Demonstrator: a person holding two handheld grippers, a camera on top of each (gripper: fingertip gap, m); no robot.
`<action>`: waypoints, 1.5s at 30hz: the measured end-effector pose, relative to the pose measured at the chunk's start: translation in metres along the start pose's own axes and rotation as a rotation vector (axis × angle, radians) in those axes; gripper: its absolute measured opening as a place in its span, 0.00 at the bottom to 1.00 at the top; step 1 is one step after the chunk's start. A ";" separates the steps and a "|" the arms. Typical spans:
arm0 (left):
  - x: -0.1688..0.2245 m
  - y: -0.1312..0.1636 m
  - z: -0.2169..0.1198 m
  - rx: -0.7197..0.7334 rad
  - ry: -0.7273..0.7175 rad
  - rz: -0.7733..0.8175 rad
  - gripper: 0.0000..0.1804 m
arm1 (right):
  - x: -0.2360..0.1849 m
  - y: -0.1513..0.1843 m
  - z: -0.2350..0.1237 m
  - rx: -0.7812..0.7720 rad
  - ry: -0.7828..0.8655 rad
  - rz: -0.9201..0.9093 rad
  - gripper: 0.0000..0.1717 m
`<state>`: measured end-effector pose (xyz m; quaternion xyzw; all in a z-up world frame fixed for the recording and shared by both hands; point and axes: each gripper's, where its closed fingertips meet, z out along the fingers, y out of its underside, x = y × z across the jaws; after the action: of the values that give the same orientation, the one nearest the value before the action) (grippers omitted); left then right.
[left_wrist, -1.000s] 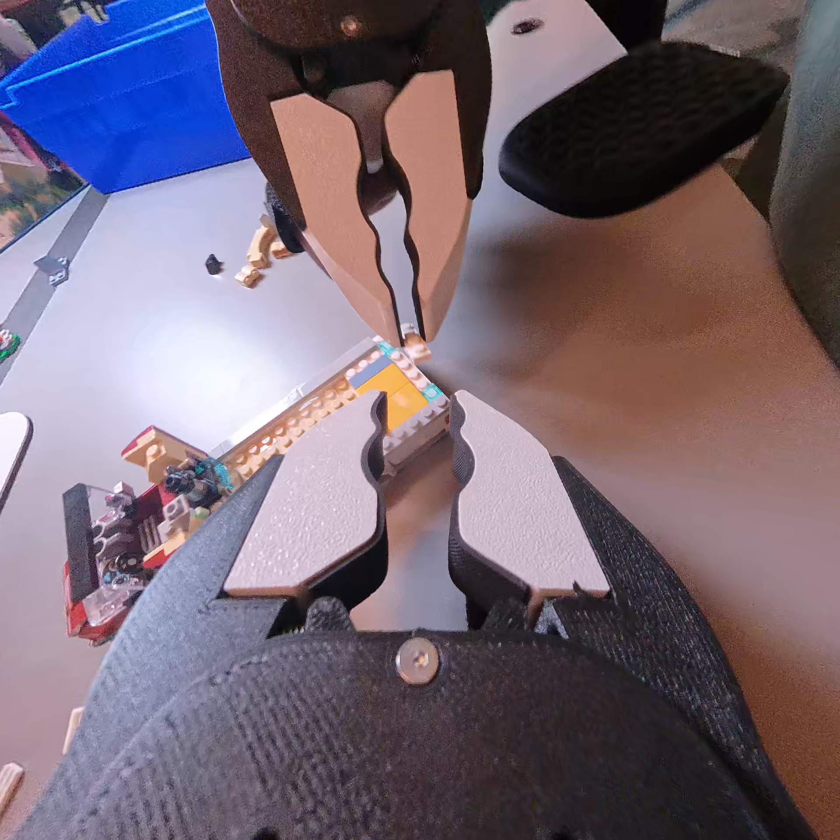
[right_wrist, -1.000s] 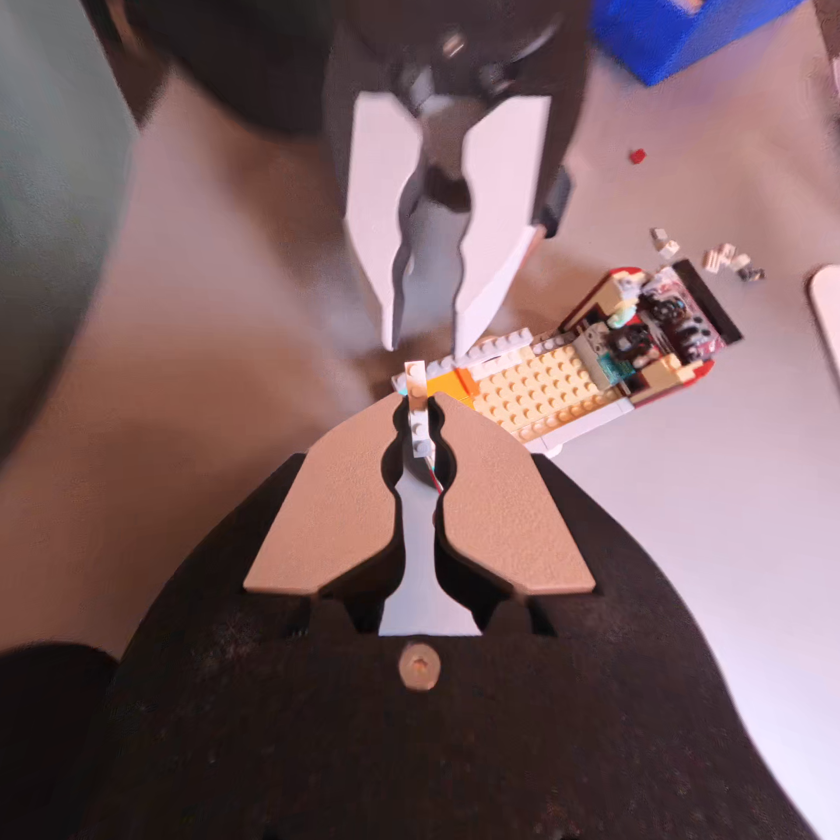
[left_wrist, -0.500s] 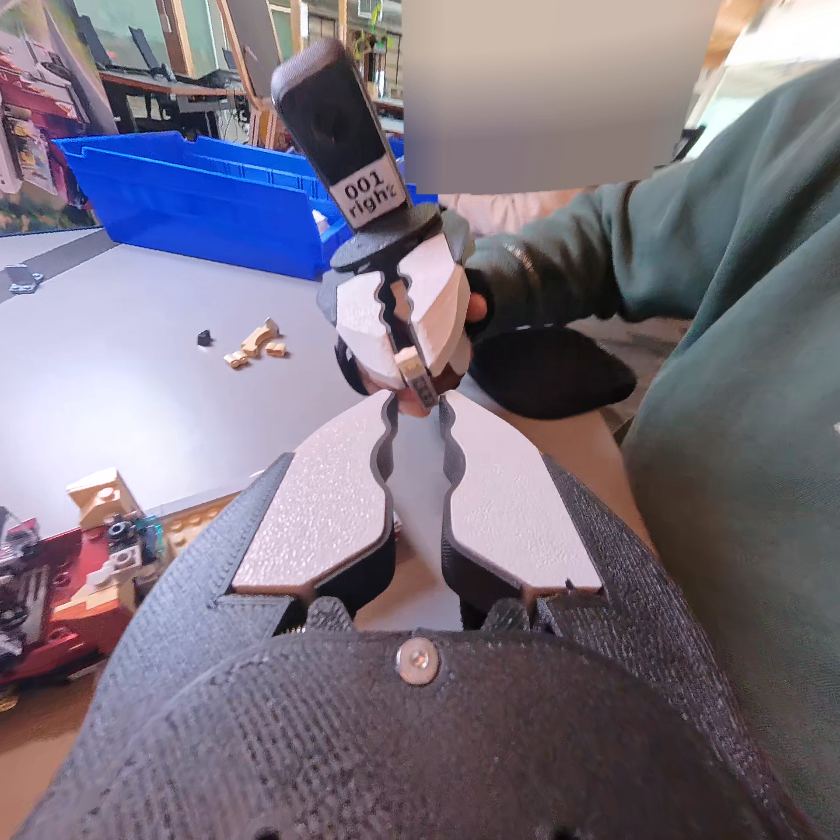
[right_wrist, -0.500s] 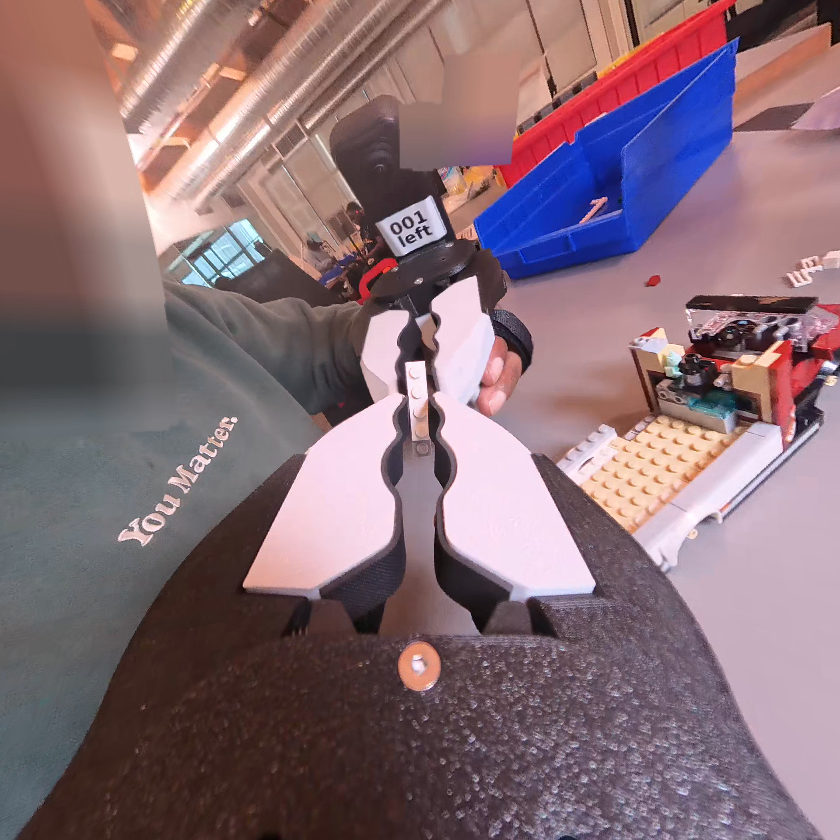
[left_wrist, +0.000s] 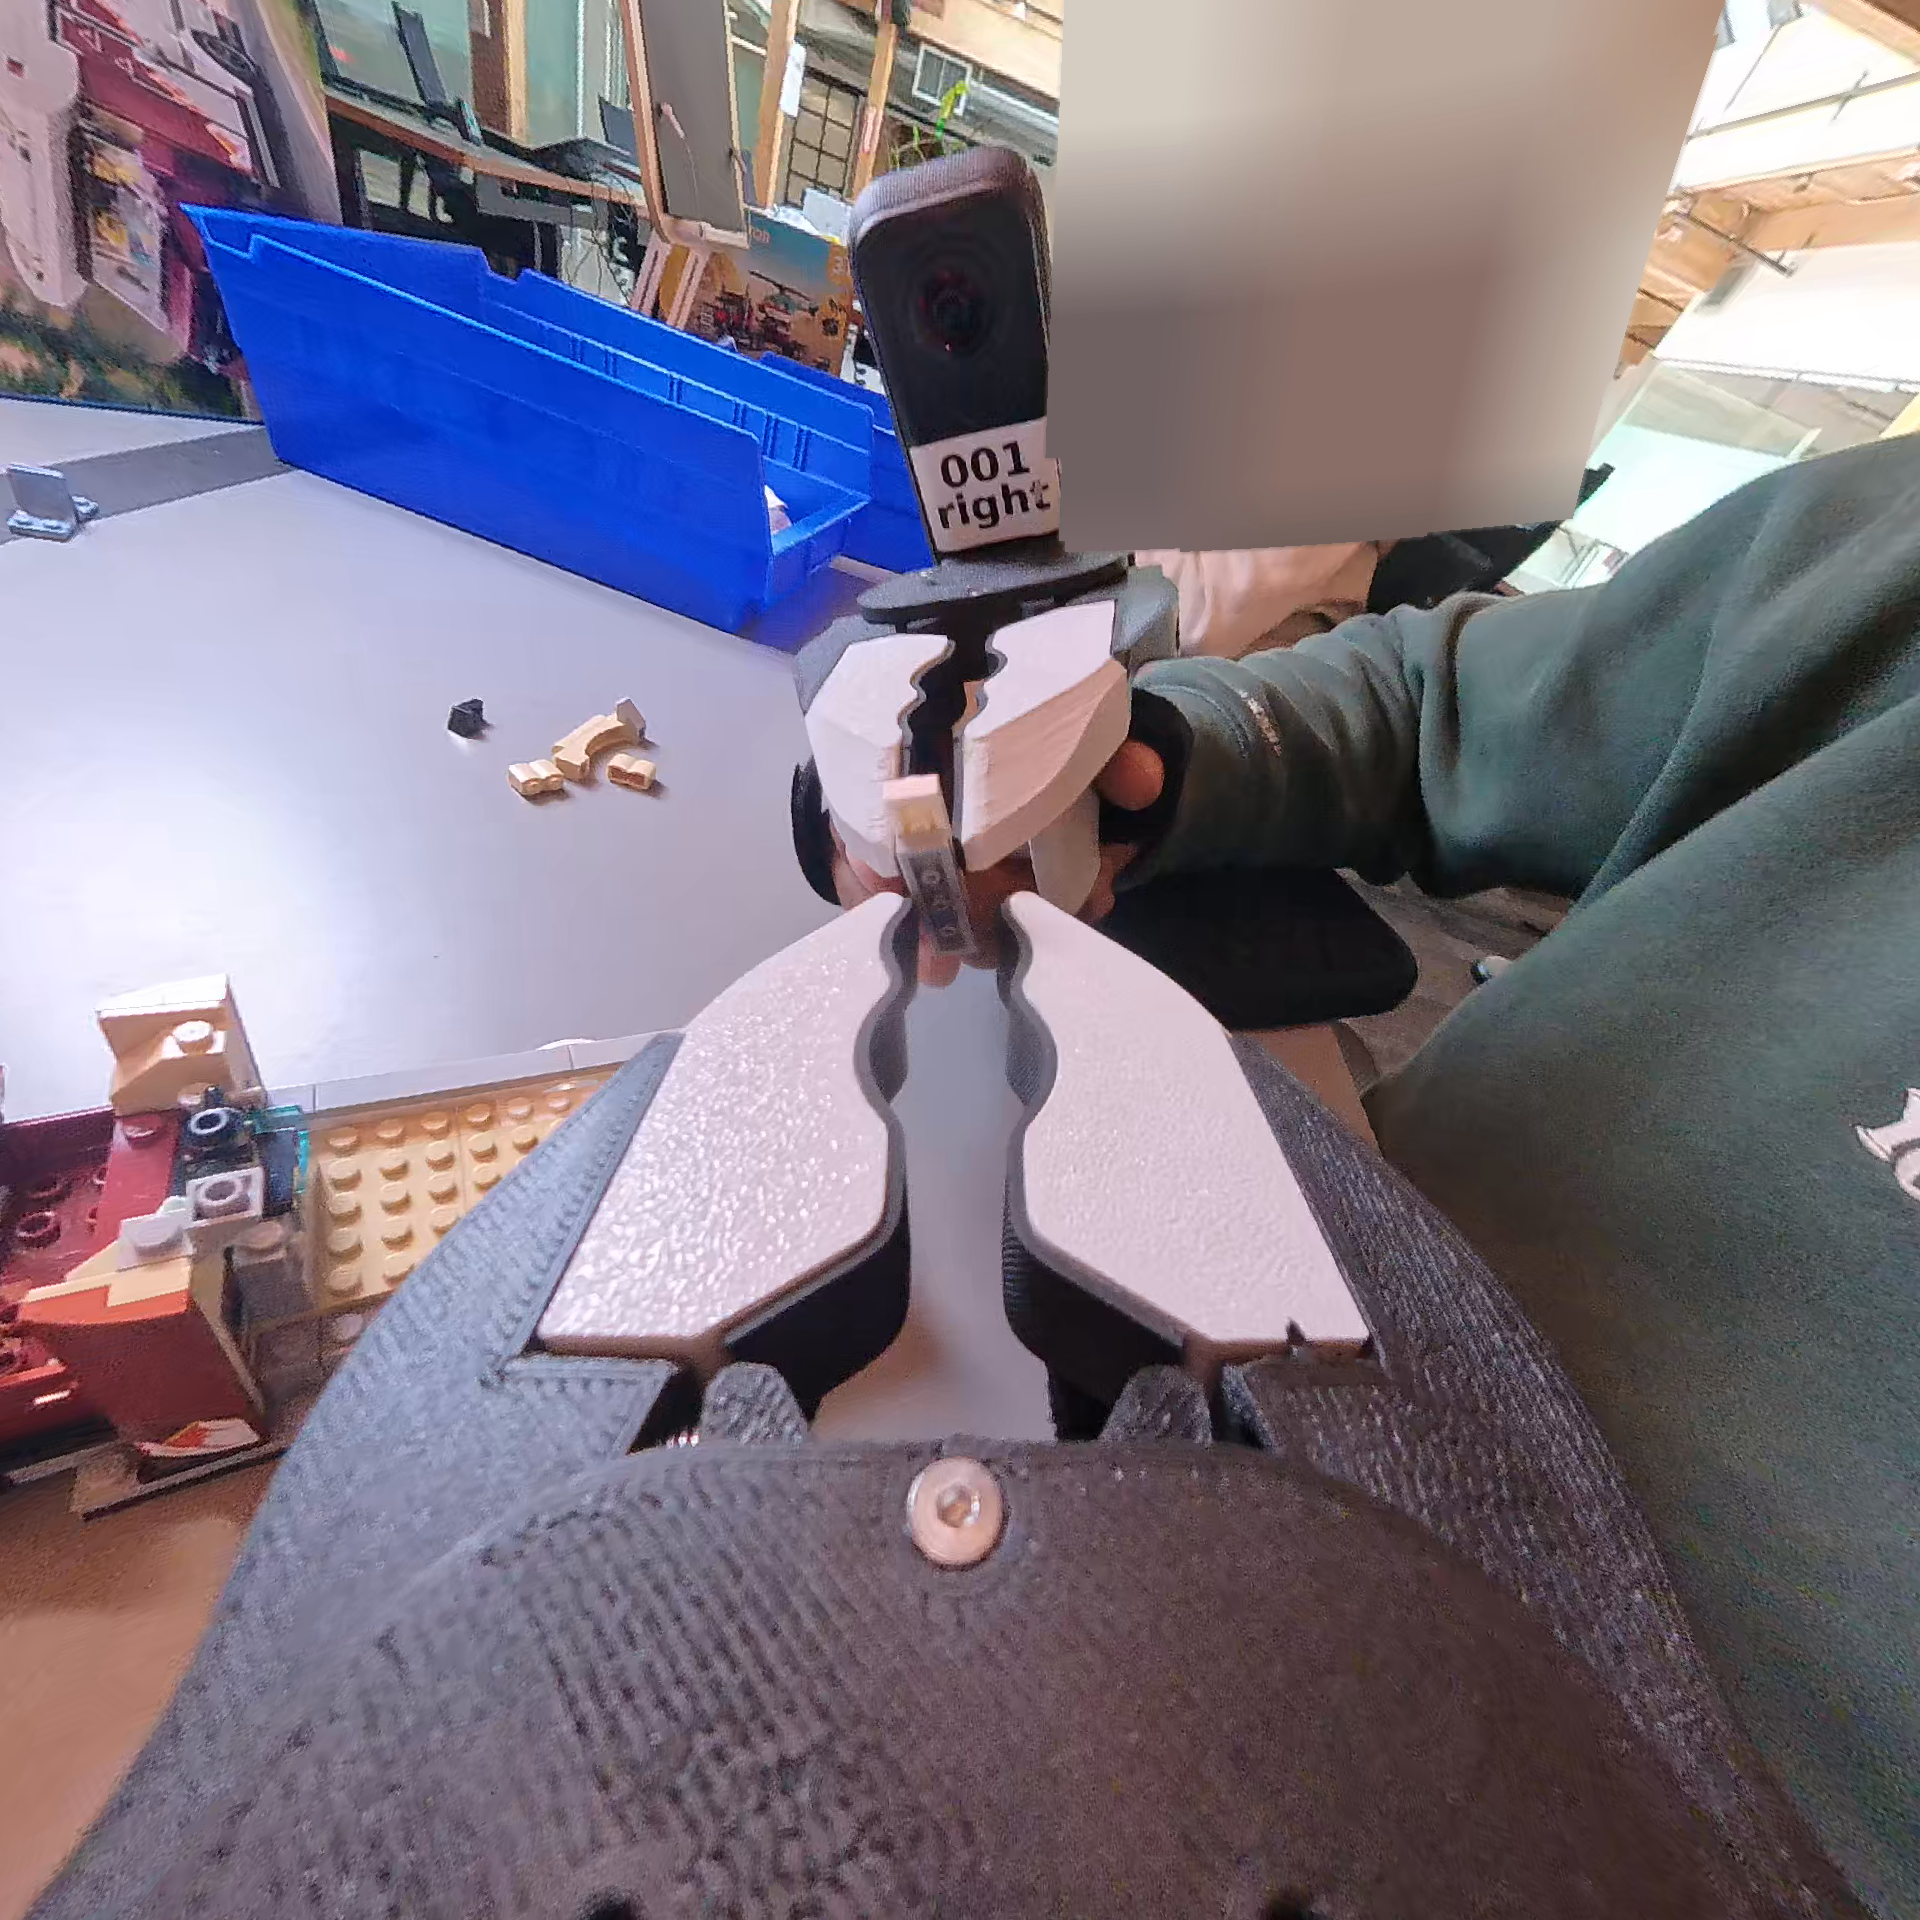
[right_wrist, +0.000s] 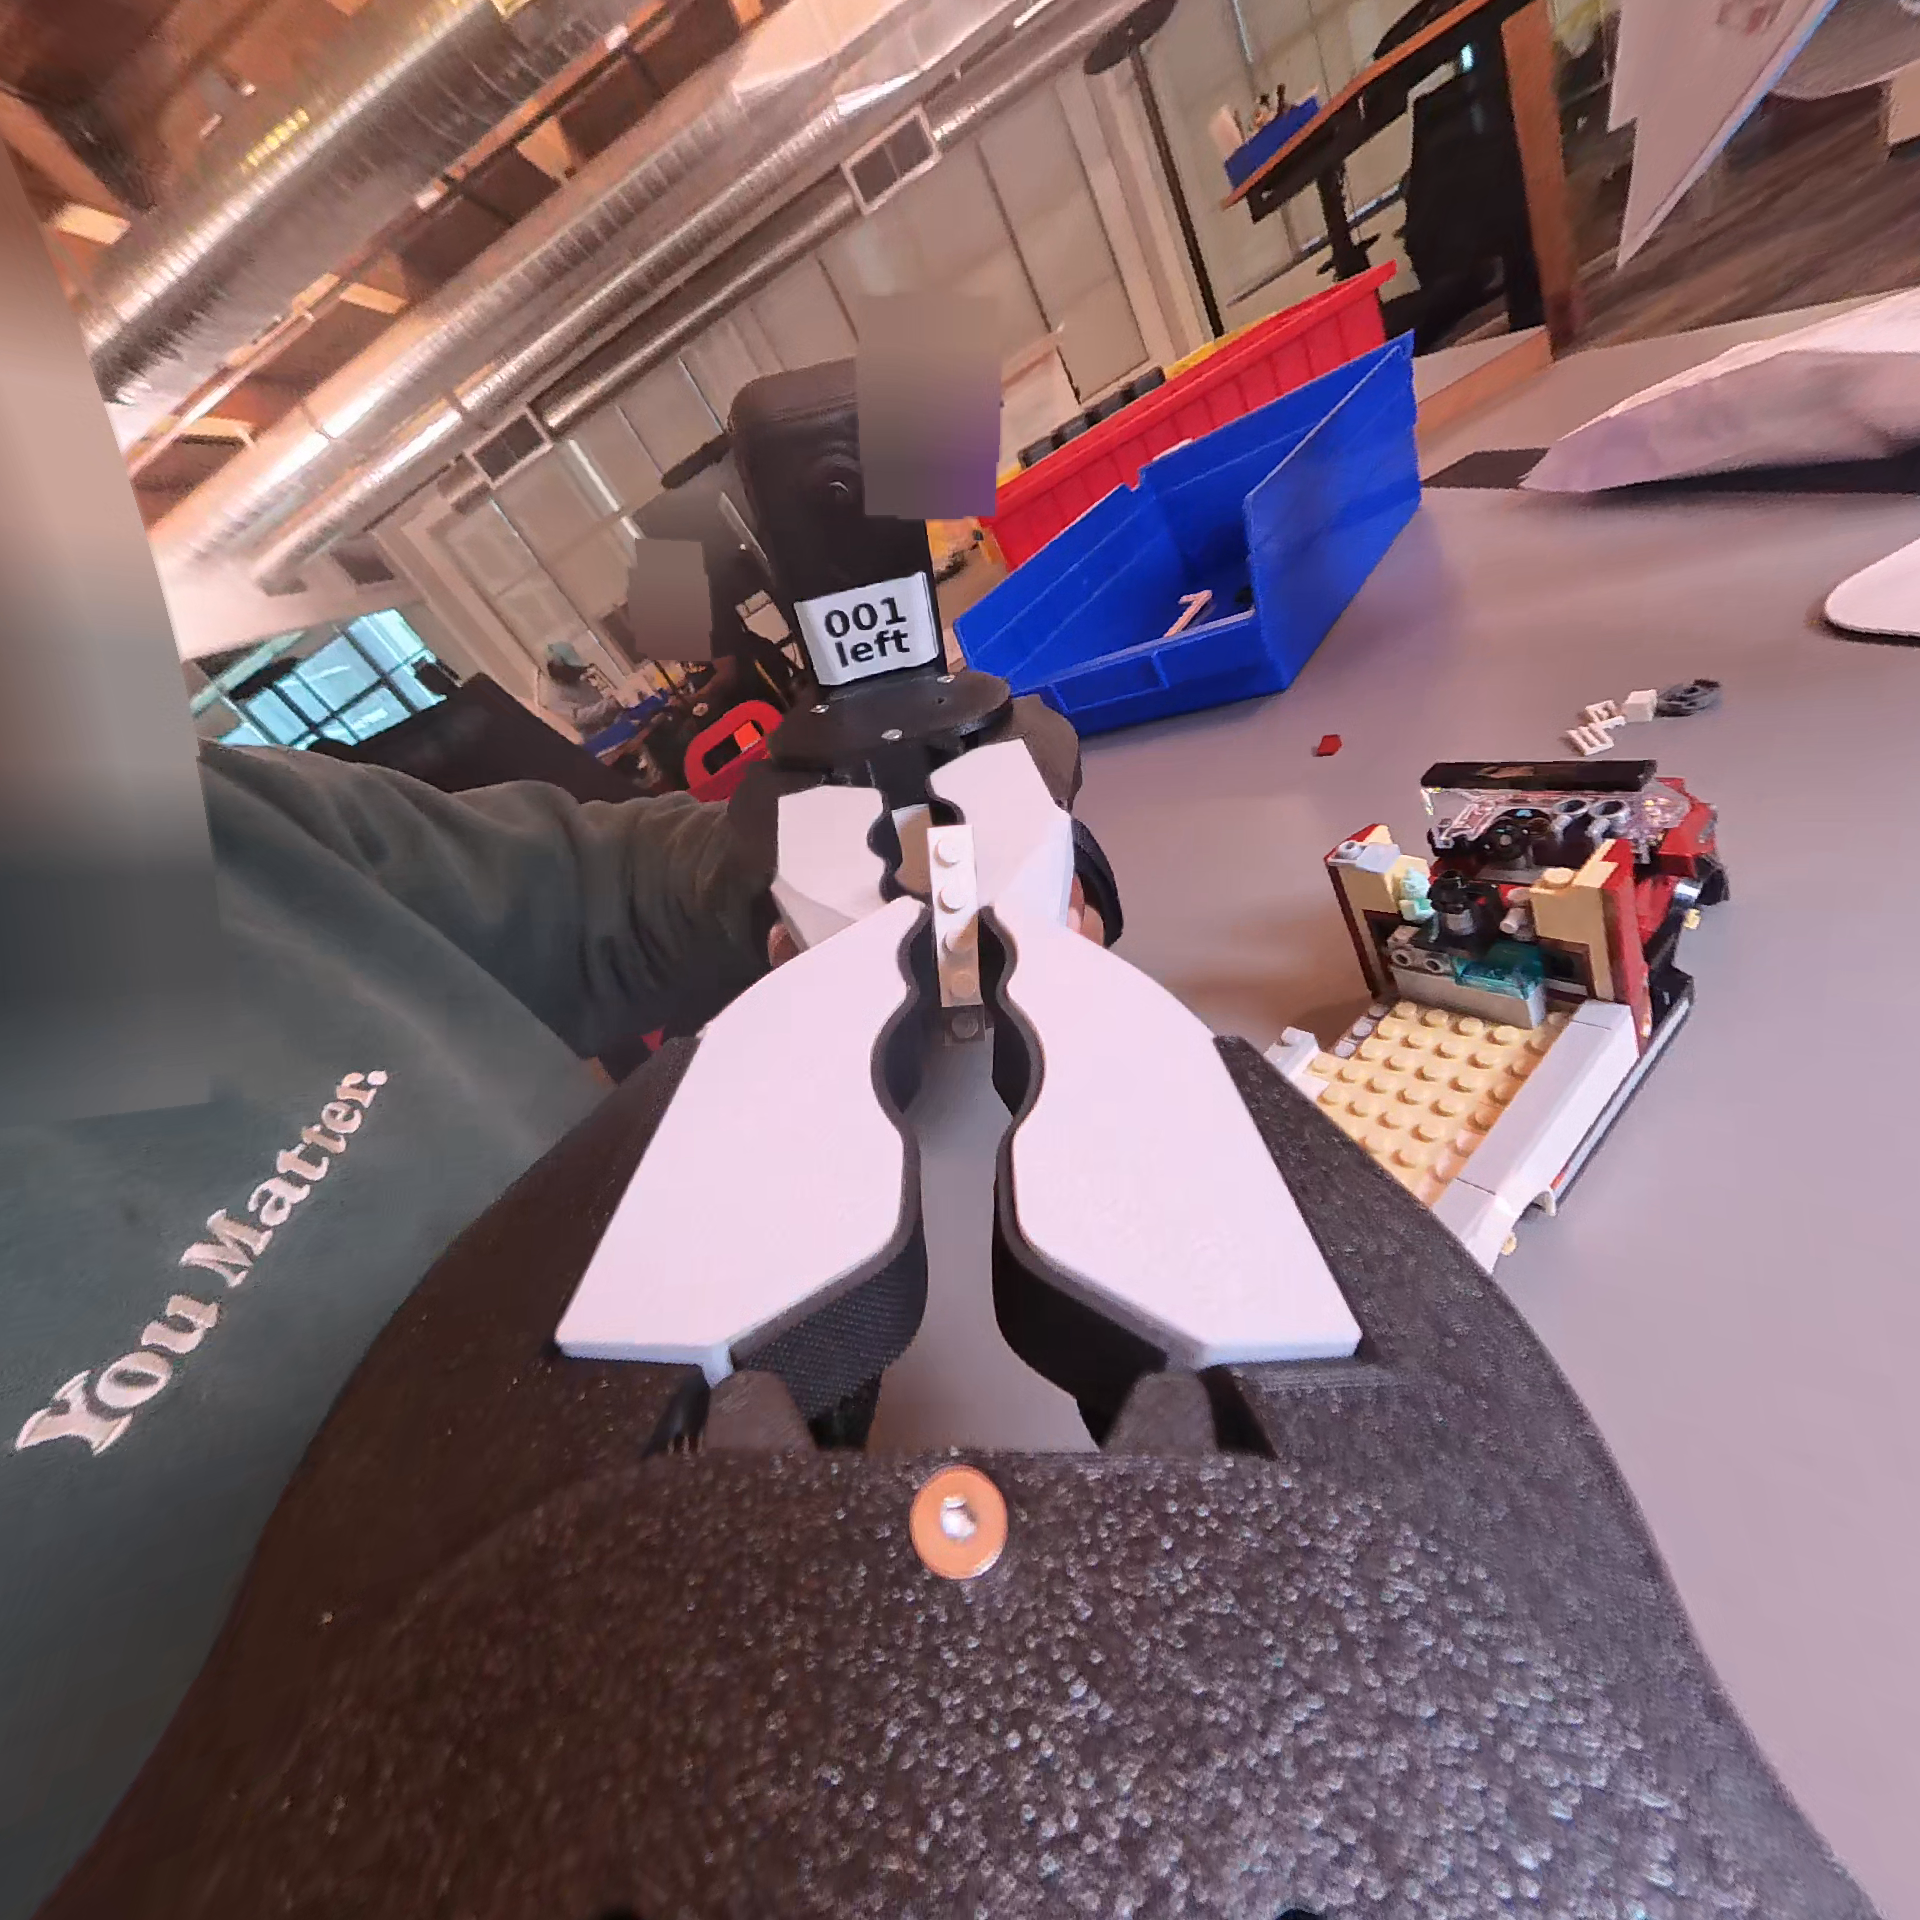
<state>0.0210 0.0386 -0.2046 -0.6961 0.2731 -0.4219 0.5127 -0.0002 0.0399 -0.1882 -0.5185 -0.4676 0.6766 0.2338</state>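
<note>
Right gripper (right_wrist: 951, 935): fingers closed on a narrow white studded plate (right_wrist: 954, 914), long axis running forward out past the fingertips. Left gripper (left_wrist: 951, 914): fingers part-open, straddling the plate's free end (left_wrist: 935, 894); contact with either finger cannot be told. Both grippers meet tip to tip above the tabletop (left_wrist: 312, 727). Blue bin (right_wrist: 1195, 613), ahead and right of the right fingers, holds a few small pieces. Brick vehicle model (right_wrist: 1507, 956) lies right.
</note>
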 end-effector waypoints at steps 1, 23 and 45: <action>-0.002 -0.001 0.000 0.002 -0.017 0.001 0.05 | 0.000 0.000 0.001 0.007 0.003 -0.001 0.05; 0.012 0.010 -0.009 -0.108 0.143 -0.057 0.04 | -0.010 -0.003 -0.010 -0.096 0.031 -0.255 0.15; -0.011 -0.006 -0.016 -0.137 -0.249 0.538 0.05 | 0.013 -0.009 -0.008 0.042 0.034 0.293 0.05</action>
<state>0.0014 0.0414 -0.2000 -0.6779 0.4106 -0.1633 0.5875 0.0009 0.0571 -0.1870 -0.5875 -0.3685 0.7044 0.1514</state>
